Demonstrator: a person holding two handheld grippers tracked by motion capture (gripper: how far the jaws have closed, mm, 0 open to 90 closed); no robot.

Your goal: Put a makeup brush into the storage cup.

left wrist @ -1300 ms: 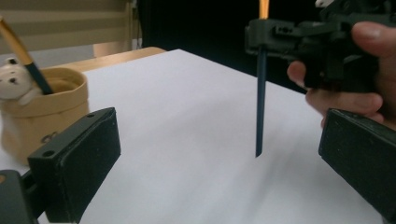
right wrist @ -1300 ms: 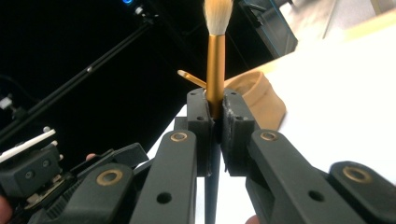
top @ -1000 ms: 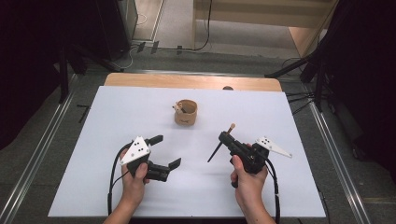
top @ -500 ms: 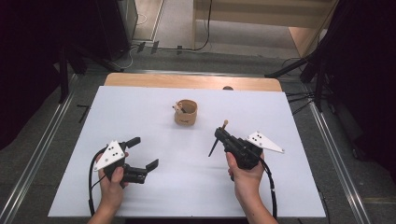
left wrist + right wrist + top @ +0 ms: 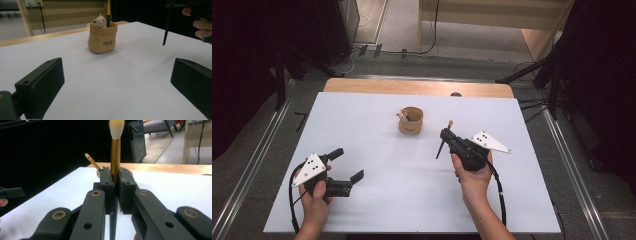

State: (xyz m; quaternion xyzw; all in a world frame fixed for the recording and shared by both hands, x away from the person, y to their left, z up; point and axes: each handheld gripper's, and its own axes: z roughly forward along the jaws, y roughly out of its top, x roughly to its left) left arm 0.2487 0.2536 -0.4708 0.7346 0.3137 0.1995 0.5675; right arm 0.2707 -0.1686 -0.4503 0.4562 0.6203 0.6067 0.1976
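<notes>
Standing on the white surface (image 5: pixel 377 150), the tan pouch holder (image 5: pixel 411 121) contains one brush (image 5: pixel 108 12); right hand-held gripper (image 5: pixel 446 134) clamps a second brush (image 5: pixel 115 152), left hand-held gripper (image 5: pixel 348 164) gapes apart.

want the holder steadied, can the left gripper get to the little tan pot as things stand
Probably yes. The left gripper is open with nothing in it, and bare table lies between it and the tan pot. The right gripper, shut on a brush, is off to the side.

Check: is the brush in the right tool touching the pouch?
Apart. In the high view, white table lies between the brush, clamped in the right tool, and the pouch.
</notes>
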